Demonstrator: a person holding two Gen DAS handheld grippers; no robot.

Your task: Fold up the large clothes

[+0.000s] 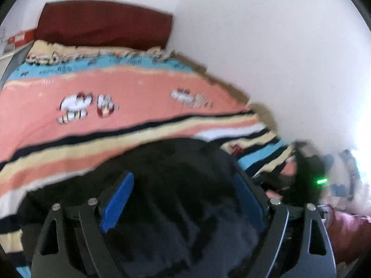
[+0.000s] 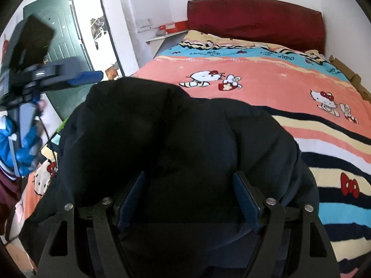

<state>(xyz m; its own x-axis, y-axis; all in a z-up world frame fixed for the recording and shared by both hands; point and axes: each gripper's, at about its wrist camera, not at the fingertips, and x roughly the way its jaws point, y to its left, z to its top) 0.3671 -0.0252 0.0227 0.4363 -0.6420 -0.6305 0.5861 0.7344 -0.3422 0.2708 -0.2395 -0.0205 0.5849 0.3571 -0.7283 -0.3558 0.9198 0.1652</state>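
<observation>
The right gripper stands with jaws spread over the black jacket, gripping nothing, the left gripper likewise wide above it (that view is blurred), the jacket heaped on the striped blanket before the red headboard.

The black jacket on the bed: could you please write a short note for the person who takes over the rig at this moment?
Left gripper: jaws wide open, nothing held; in the right wrist view it hangs in the air to the left of the jacket.
Right gripper: jaws wide, over the black jacket, cloth between the pads; whether they press, I cannot tell.
Jacket: bunched in a puffy heap on the striped cartoon blanket, at the near end of the bed.
Done: no neat fold visible.
Left: probably spread it flat, then fold.
</observation>
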